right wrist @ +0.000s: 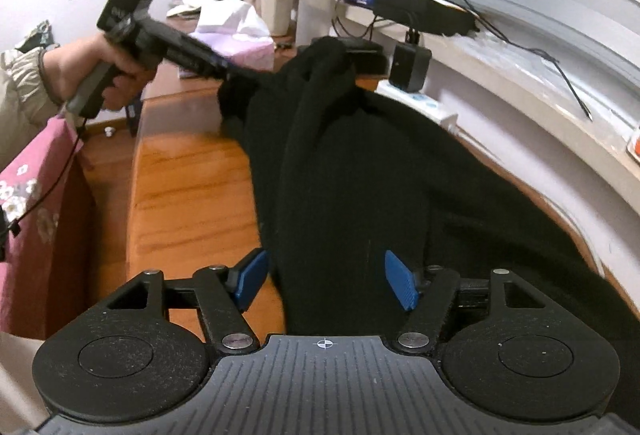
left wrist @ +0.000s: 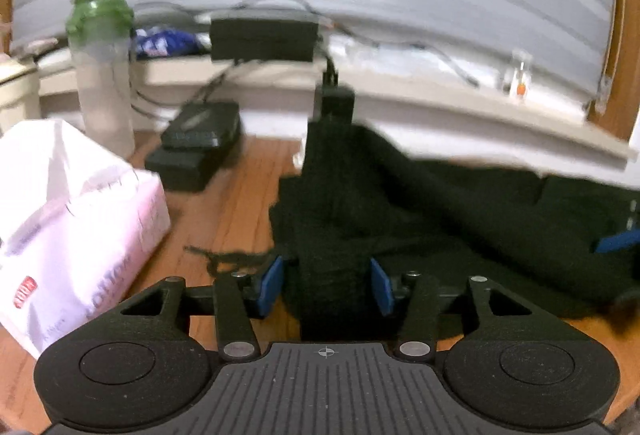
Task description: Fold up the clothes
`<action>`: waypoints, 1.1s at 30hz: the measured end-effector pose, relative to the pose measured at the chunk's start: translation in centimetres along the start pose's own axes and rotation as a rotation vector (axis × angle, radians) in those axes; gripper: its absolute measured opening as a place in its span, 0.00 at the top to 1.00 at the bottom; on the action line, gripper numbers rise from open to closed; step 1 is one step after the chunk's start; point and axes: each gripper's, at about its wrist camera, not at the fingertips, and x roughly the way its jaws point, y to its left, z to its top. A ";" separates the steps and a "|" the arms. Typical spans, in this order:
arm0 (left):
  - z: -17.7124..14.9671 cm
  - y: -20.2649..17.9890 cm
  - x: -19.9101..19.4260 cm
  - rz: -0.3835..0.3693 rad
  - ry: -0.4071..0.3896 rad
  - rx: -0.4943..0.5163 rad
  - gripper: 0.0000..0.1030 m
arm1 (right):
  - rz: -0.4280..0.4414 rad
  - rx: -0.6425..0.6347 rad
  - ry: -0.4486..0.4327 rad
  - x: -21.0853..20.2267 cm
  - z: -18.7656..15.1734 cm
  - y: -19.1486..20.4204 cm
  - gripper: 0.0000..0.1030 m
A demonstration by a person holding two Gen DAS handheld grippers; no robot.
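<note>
A black garment (left wrist: 440,211) lies bunched on the wooden table (left wrist: 224,203). One thick fold rises between the blue pads of my left gripper (left wrist: 326,285), which is shut on it. In the right wrist view the same garment (right wrist: 352,155) hangs lifted in a long ridge, and my right gripper (right wrist: 326,283) is shut on its near end. A hand (right wrist: 116,63) holds the left gripper's handle at the far end, where its fingertips are buried in the cloth. A blue pad (left wrist: 616,239) of the right gripper shows at the right edge of the left wrist view.
A pink-and-white tissue pack (left wrist: 80,219) and a green-lidded bottle (left wrist: 102,75) stand at the left. Black boxes (left wrist: 200,143) with cables sit behind them, below a white windowsill (left wrist: 480,103). A pink floral cloth (right wrist: 32,195) lies beyond the table's left edge.
</note>
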 end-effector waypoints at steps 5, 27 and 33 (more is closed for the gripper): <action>1.0 -2.6 -1.8 0.051 -0.112 0.053 0.45 | -0.033 -0.009 -0.011 -0.7 -1.3 0.3 0.39; -0.9 -6.1 2.7 0.029 -0.070 0.076 0.27 | -0.405 -0.215 -0.081 -3.9 -1.8 -2.6 0.97; 0.7 -6.8 3.7 0.054 -0.076 0.085 0.27 | -0.608 -0.314 -0.029 0.9 0.8 -8.3 0.95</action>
